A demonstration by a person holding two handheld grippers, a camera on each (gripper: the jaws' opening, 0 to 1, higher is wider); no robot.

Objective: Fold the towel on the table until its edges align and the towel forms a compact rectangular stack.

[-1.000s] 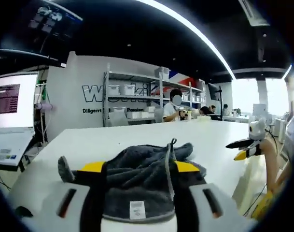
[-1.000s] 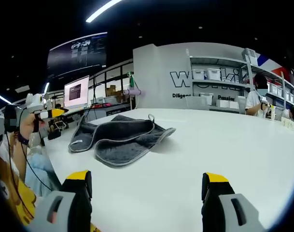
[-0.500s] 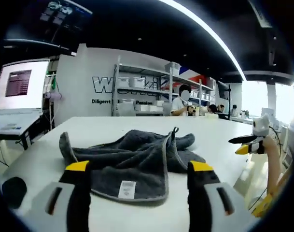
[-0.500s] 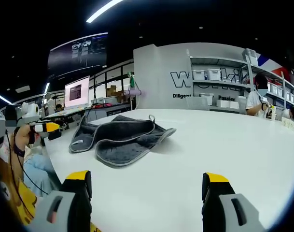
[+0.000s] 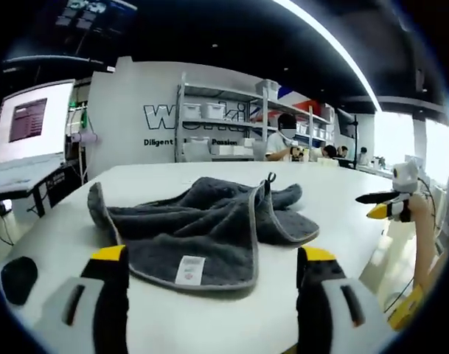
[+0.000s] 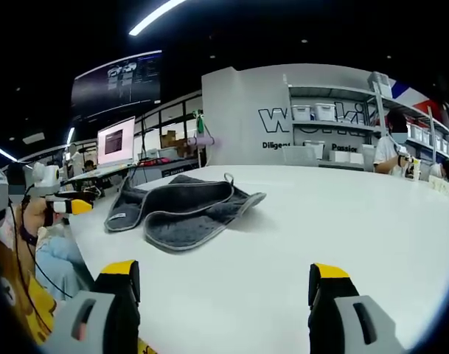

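A grey towel [image 5: 202, 228] with a pale stitched border lies crumpled and partly folded on the white table [image 5: 342, 195], a white label on its near edge. My left gripper [image 5: 213, 258] stands open just short of that near edge, nothing between its fingers. The towel [image 6: 181, 206] lies at the table's left end in the right gripper view, well ahead and to the left of my right gripper [image 6: 224, 269], which is open over the bare table [image 6: 342, 221]. A hand holds the right gripper [image 5: 383, 206] off the table's right edge, and the left gripper [image 6: 62, 205] sits beyond the towel's end.
Shelves with white bins [image 5: 231, 129] and seated people [image 5: 283, 144] are behind the table. A lit monitor [image 5: 29, 122] stands on a desk at the left. A dark round object [image 5: 18, 279] sits by the table's near left corner. The person's arm [image 5: 423, 236] is at the right edge.
My left gripper has drawn back from the towel and its jaws have spread wider; the towel was bunched between them and now lies flatter in front. The right gripper has stayed put.
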